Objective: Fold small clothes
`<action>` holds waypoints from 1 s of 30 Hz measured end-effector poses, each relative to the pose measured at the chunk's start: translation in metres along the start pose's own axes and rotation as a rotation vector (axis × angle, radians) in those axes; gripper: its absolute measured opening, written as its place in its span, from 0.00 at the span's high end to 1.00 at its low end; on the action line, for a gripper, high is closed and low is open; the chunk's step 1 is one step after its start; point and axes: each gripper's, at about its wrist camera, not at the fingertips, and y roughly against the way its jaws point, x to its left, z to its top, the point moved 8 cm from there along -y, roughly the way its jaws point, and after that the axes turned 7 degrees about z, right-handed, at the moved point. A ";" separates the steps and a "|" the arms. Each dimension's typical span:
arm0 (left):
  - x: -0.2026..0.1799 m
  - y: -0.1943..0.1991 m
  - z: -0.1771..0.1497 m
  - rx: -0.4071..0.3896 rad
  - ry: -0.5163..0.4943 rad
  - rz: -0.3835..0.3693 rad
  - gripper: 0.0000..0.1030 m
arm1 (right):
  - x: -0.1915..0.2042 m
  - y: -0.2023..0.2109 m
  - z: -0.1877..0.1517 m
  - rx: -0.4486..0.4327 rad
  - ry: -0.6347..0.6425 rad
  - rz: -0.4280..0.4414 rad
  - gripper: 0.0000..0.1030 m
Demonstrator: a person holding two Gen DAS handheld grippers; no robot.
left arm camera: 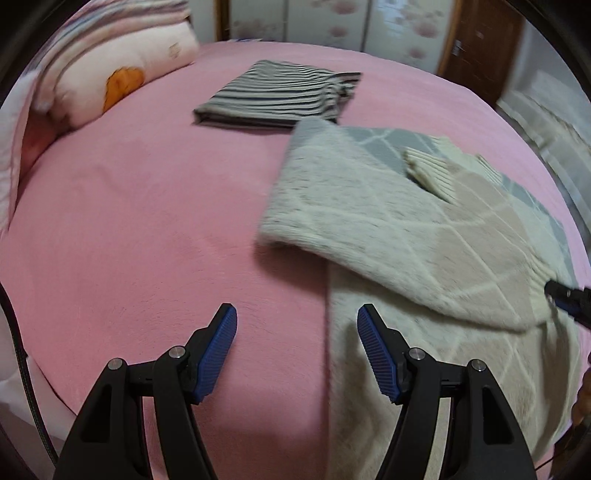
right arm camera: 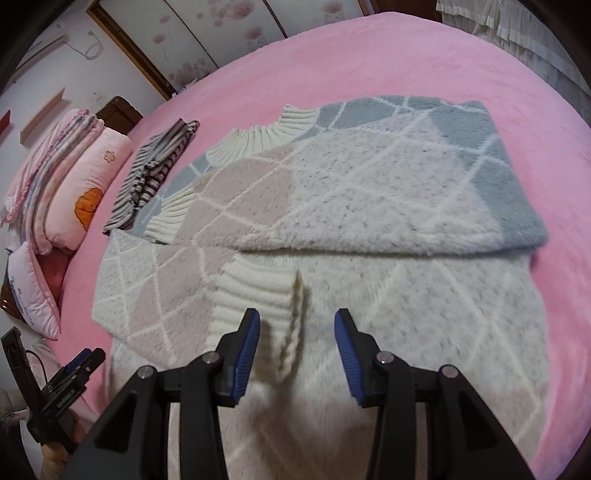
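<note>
A fluffy cream sweater (right arm camera: 369,192) with pink and grey diamonds lies flat on the pink bed (right arm camera: 369,55), one part folded over its body. Its ribbed cuff (right arm camera: 255,291) rests on the near part, and the cuff's edge stands between the fingers of my right gripper (right arm camera: 297,321), which is open with neither pad touching it. In the left wrist view the sweater (left arm camera: 406,240) fills the right side. My left gripper (left arm camera: 297,321) hangs open over the sweater's left edge and the bare sheet (left arm camera: 129,221), holding nothing. It also shows in a hand, low left as the left gripper (right arm camera: 85,363).
A folded grey striped garment (left arm camera: 277,96) lies beyond the sweater, seen in the right wrist view as the striped garment (right arm camera: 151,173). Pink pillows (left arm camera: 110,74) are stacked at the bed's left side. Flowered wardrobe doors (left arm camera: 332,22) stand behind the bed. The right gripper's tip (left arm camera: 567,299) pokes in at the right edge.
</note>
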 end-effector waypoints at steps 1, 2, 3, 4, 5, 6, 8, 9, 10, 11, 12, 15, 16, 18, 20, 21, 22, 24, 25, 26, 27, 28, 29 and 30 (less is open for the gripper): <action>0.002 -0.005 0.001 0.009 0.016 -0.001 0.35 | 0.001 -0.003 0.002 0.001 0.004 0.005 0.59; 0.003 -0.007 0.001 0.016 0.024 -0.002 0.35 | 0.003 -0.006 0.003 0.002 0.013 0.008 0.59; 0.003 -0.012 0.001 0.026 0.032 -0.003 0.35 | 0.006 -0.009 0.005 0.002 0.031 0.007 0.59; 0.002 -0.014 0.001 0.032 0.037 -0.003 0.35 | 0.010 -0.012 0.005 0.007 0.055 0.007 0.59; 0.001 -0.016 0.001 0.037 0.043 -0.006 0.35 | 0.014 -0.015 0.006 0.009 0.079 0.009 0.68; 0.000 -0.018 0.002 0.039 0.048 -0.005 0.35 | 0.019 -0.016 0.006 0.012 0.109 -0.003 0.74; -0.002 -0.022 0.005 0.038 0.058 -0.010 0.35 | 0.028 -0.010 0.010 0.004 0.160 -0.016 0.92; -0.003 -0.023 0.006 0.037 0.061 -0.011 0.35 | 0.035 0.000 0.016 -0.024 0.186 -0.019 0.92; -0.005 -0.024 0.009 0.035 0.064 -0.014 0.35 | 0.045 0.012 0.024 -0.060 0.223 -0.017 0.92; -0.007 -0.026 0.011 0.033 0.066 -0.016 0.35 | 0.057 0.027 0.035 -0.100 0.264 -0.015 0.92; -0.009 -0.027 0.014 0.029 0.068 -0.018 0.35 | 0.069 0.040 0.046 -0.137 0.300 -0.021 0.92; -0.015 -0.032 0.024 0.010 0.078 -0.016 0.35 | 0.103 0.074 0.081 -0.237 0.410 -0.039 0.92; -0.017 -0.033 0.027 0.005 0.082 -0.015 0.35 | 0.111 0.081 0.090 -0.253 0.431 -0.035 0.92; -0.020 -0.038 0.031 0.002 0.091 -0.011 0.35 | 0.128 0.094 0.110 -0.286 0.470 -0.028 0.92; -0.023 -0.042 0.033 0.004 0.097 -0.002 0.35 | 0.150 0.101 0.125 -0.293 0.514 0.003 0.92; -0.024 -0.043 0.033 0.004 0.099 0.001 0.35 | 0.162 0.104 0.129 -0.298 0.541 0.021 0.93; -0.025 -0.044 0.033 0.003 0.101 0.004 0.35 | 0.176 0.108 0.131 -0.302 0.577 0.037 0.92; -0.025 -0.047 0.033 0.002 0.100 0.012 0.35 | 0.205 0.112 0.128 -0.304 0.645 0.074 0.93; -0.025 -0.048 0.033 0.002 0.101 0.015 0.35 | 0.222 0.114 0.125 -0.308 0.681 0.094 0.93; -0.024 -0.049 0.033 0.002 0.104 0.018 0.34 | 0.235 0.117 0.122 -0.312 0.706 0.113 0.93; -0.023 -0.051 0.033 0.005 0.108 0.023 0.33 | 0.251 0.121 0.119 -0.325 0.737 0.128 0.93; -0.022 -0.052 0.034 0.008 0.113 0.024 0.33 | 0.260 0.124 0.118 -0.337 0.755 0.130 0.93; -0.021 -0.053 0.035 0.010 0.120 0.023 0.33 | 0.270 0.126 0.118 -0.354 0.780 0.129 0.93; -0.021 -0.054 0.036 0.013 0.126 0.024 0.33 | 0.277 0.129 0.120 -0.374 0.798 0.119 0.93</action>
